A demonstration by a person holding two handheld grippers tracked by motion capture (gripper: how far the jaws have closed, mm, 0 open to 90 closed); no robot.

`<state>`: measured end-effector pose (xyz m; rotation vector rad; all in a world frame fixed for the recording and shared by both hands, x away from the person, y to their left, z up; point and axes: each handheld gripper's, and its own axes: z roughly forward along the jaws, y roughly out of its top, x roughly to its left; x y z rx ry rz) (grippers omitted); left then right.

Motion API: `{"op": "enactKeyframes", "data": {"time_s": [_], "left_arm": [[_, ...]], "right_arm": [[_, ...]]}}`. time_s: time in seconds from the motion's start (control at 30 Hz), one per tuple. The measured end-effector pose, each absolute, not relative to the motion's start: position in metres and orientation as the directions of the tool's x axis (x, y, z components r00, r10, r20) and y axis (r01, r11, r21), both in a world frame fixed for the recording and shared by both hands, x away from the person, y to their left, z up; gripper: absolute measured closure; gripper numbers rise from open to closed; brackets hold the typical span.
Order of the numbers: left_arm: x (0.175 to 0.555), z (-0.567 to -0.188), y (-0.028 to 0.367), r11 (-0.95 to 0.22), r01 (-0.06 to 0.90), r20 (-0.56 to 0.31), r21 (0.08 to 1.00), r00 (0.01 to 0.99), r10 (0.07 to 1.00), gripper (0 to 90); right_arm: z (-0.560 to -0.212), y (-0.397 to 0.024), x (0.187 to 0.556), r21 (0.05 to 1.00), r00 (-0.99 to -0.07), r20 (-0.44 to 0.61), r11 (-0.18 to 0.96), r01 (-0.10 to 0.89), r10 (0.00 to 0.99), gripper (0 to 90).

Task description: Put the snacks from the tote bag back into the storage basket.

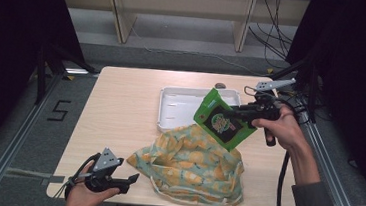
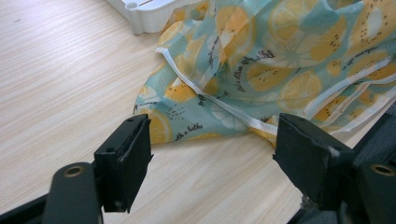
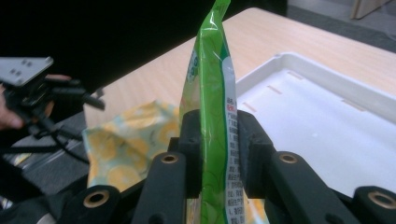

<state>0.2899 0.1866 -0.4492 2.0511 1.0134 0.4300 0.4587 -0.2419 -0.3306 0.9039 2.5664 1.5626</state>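
Tray (image 1: 170, 107) sits toward the far side of the worktop (image 1: 119, 117), and the cloth bag (image 1: 190, 169) lies in front of it, its far edge just meeting the tray's near rim. The packet (image 1: 222, 119) hangs above the tray's right end, pinched in the right claw (image 1: 238, 113). The left claw (image 1: 131, 181) waits at the near edge, left of the bag.

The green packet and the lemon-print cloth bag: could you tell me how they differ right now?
The green packet is clamped in the right gripper and held in the air over the white tray; the lemon-print cloth bag lies crumpled on the table, untouched. The packet is glossy, flat and stiff; the bag is soft, folded fabric, and spreads wider. The left gripper, jaws open, points at the bag.
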Motion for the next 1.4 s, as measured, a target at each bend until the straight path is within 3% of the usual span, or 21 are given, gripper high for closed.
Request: {"op": "enactKeyframes", "data": {"time_s": [0.8, 0.87, 1.4], "left_arm": [[0.291, -0.452, 0.185, -0.376, 0.516, -0.046, 0.77, 0.632, 0.773, 26.9], [0.291, -0.452, 0.185, -0.375, 0.515, -0.045, 0.77, 0.631, 0.774, 26.8], [0.289, -0.452, 0.183, -0.369, 0.517, -0.055, 0.773, 0.633, 0.772, 26.7]], "right_arm": [[-0.348, -0.268, 0.53, 0.781, -0.589, 0.354, 0.117, 0.614, 0.727, 75.0], [-0.352, -0.269, 0.537, 0.792, -0.579, 0.322, 0.122, 0.598, 0.749, 75.0], [-0.378, -0.261, 0.572, 0.741, -0.428, 0.354, 0.029, 0.671, 0.831, 75.0]]}}
